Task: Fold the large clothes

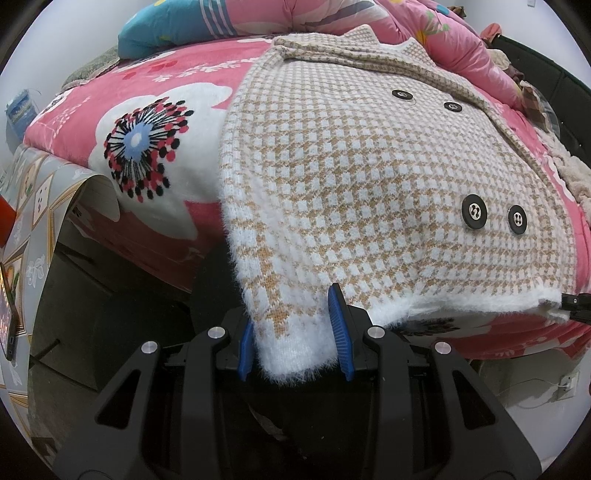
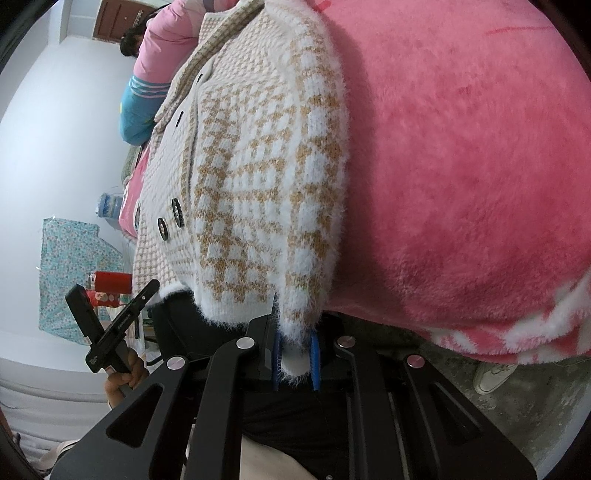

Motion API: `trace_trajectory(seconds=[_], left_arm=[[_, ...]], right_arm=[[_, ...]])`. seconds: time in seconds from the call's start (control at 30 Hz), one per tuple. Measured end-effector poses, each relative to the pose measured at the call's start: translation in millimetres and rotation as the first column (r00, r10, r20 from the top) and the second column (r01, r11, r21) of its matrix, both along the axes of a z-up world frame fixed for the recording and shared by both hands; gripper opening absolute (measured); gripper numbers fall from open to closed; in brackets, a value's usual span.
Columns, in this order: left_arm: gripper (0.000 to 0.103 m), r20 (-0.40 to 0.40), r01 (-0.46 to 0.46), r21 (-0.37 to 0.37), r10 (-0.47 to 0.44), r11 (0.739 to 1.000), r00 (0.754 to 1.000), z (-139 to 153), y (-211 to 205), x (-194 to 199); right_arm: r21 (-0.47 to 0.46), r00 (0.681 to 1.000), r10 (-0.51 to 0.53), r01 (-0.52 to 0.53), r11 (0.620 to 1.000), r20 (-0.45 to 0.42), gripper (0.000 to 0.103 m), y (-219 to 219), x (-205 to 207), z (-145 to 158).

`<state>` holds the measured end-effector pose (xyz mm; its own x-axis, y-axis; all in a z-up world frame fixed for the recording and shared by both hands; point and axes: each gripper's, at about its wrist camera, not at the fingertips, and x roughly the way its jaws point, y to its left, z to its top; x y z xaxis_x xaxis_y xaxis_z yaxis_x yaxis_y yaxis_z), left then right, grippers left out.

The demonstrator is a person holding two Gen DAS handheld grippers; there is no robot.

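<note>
A fuzzy tan-and-white houndstooth cardigan (image 1: 369,166) with black buttons (image 1: 474,212) lies front-up on a pink fleece blanket (image 1: 74,110) on a bed. Its lower edge hangs over the near side. My left gripper (image 1: 293,339) is shut on a white-trimmed end of the cardigan, which fills the gap between the blue pads (image 1: 340,332). In the right wrist view my right gripper (image 2: 295,356) is shut on the cardigan's (image 2: 258,166) other lower corner, a white tuft between its pads (image 2: 315,358). The left gripper (image 2: 110,325) shows there too, held by a hand (image 2: 125,373).
A folded pink quilt (image 1: 424,33) and a blue pillow (image 1: 159,33) lie at the back of the bed. A patterned table (image 1: 33,221) stands left of it. On the right wrist's side are a red can (image 2: 112,282), a floral cloth (image 2: 70,273) and a shoe (image 2: 491,373).
</note>
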<state>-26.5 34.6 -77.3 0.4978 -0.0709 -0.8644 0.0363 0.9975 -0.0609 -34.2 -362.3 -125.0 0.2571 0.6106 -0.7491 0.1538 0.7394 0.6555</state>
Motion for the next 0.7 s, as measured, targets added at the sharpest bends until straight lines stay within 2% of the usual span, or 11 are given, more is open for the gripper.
trace_trajectory(seconds=[0.7], left_arm=[[0.034, 0.001, -0.001, 0.002, 0.001, 1.000, 1.000, -0.3, -0.8, 1.6]], right_arm=[[0.022, 1.000, 0.002, -0.002, 1.000, -0.005, 0.012, -4.0, -2.9, -0.5]])
